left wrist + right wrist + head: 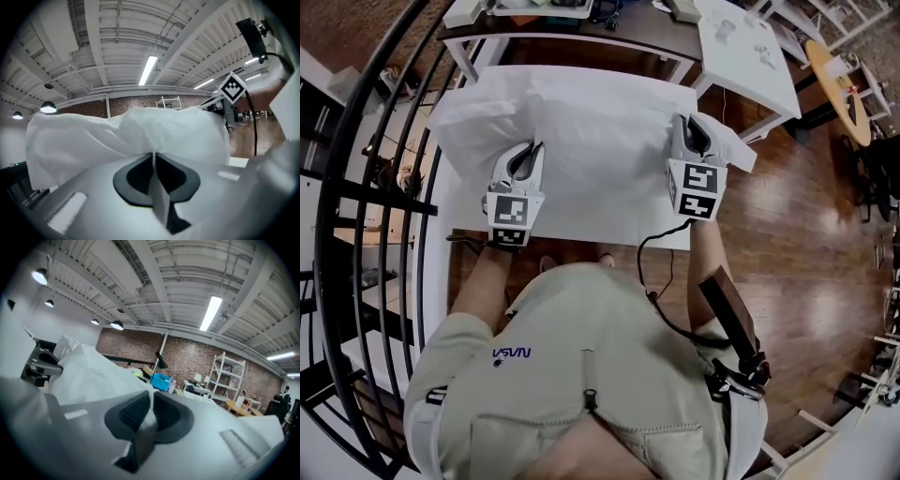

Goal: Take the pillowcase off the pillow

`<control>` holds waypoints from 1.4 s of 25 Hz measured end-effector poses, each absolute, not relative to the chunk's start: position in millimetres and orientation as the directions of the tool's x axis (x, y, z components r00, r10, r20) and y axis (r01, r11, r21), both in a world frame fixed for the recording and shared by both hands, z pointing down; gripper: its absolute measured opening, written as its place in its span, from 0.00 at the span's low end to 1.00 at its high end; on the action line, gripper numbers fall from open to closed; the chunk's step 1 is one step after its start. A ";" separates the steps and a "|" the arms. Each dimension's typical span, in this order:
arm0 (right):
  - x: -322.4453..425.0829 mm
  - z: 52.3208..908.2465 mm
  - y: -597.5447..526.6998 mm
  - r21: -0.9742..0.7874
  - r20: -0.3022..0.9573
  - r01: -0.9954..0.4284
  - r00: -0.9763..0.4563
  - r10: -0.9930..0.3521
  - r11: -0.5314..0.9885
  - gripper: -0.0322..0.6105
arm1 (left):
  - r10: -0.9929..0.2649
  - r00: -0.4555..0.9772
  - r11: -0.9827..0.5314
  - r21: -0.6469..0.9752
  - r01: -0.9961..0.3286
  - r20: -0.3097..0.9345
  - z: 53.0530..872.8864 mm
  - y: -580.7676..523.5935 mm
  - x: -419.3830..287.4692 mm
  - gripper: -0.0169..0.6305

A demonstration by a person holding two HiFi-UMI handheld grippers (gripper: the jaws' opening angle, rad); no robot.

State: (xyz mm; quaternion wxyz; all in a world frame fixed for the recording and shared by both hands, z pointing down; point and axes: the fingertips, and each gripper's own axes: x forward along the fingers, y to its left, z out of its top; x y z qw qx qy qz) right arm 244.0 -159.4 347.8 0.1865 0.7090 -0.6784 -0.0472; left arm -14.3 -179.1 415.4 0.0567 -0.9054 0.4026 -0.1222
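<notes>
A white pillow in its white pillowcase (591, 131) lies across the far part of a white table (581, 240). My left gripper (532, 155) is at the pillow's near left side and is shut on a pinched fold of the pillowcase (140, 136); the fabric shows between its dark pads (136, 176). At the pillow's right end my right gripper (691, 131) is shut on the pillowcase too, with a white strip of cloth (89, 371) caught between its pads (133, 413). I cannot tell pillow from case under the cloth.
A black curved railing (375, 187) runs along the left. A dark desk (581, 33) stands behind the table, and another white table (750, 47) is at the back right. Wooden floor (806, 234) spreads to the right. A cable (661, 281) hangs from the right gripper.
</notes>
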 end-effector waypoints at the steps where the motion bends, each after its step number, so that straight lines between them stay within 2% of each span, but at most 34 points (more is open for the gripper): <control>1: 242.2 345.2 -155.7 0.317 0.172 -0.948 0.065 -0.983 -0.007 0.12 | -0.742 0.647 -0.671 -0.203 -0.713 0.177 416.2 -180.7 -12.6 0.05; 4: 235.8 332.4 -129.8 0.272 0.090 -0.962 0.064 -0.994 -0.037 0.31 | -0.747 0.642 -0.664 -0.193 -0.722 0.172 417.1 -183.0 -14.0 0.05; 6: 241.7 326.1 -99.8 0.220 0.009 -0.968 0.127 -0.992 -0.122 0.35 | -0.753 0.638 -0.658 -0.183 -0.731 0.162 413.6 -185.2 -16.4 0.05; 8: 248.5 336.6 -69.0 0.155 -0.019 -0.968 0.196 -0.980 -0.197 0.36 | -0.754 0.640 -0.657 -0.175 -0.733 0.147 408.2 -188.2 -16.4 0.05; 10: 243.5 375.3 -57.7 0.142 0.074 -0.972 0.200 -0.977 -0.188 0.37 | -0.751 0.646 -0.661 -0.173 -0.731 0.140 405.0 -190.8 -16.5 0.05; 14: 226.9 469.9 -97.0 0.238 0.310 -0.970 0.133 -0.941 -0.059 0.47 | -0.748 0.647 -0.663 -0.186 -0.725 0.147 407.2 -196.9 -17.4 0.04; 15: 227.7 481.9 -107.7 0.270 0.326 -0.961 0.140 -0.935 -0.049 0.47 | -0.745 0.650 -0.667 -0.195 -0.719 0.151 411.6 -197.6 -16.9 0.04; 16: 229.5 486.7 -114.4 0.296 0.327 -0.954 0.153 -0.933 -0.052 0.41 | -0.740 0.655 -0.672 -0.201 -0.712 0.152 415.5 -197.4 -15.9 0.04; 18: 231.2 478.7 -116.5 0.310 0.314 -0.948 0.177 -0.933 -0.075 0.13 | -0.731 0.667 -0.682 -0.192 -0.705 0.146 411.5 -194.2 -11.8 0.04; 19: 229.7 469.5 -115.0 0.294 0.306 -0.952 0.175 -0.936 -0.082 0.07 | -0.731 0.667 -0.682 -0.183 -0.708 0.142 405.5 -194.2 -11.1 0.04; 28: 209.7 379.8 -94.8 0.204 0.271 -0.979 0.066 -0.960 -0.009 0.07 | -0.735 0.669 -0.677 -0.163 -0.718 0.107 341.3 -218.4 -15.7 0.04; 31: 214.9 396.4 -100.6 0.195 0.331 -0.981 0.062 -0.942 0.003 0.07 | -0.712 0.670 -0.700 -0.144 -0.699 0.207 368.9 -231.3 -9.9 0.04; 35: 239.1 474.4 -119.7 0.190 0.471 -0.981 0.117 -0.874 -0.029 0.06 | -0.635 0.654 -0.732 -0.049 -0.679 0.410 463.7 -245.4 1.9 0.04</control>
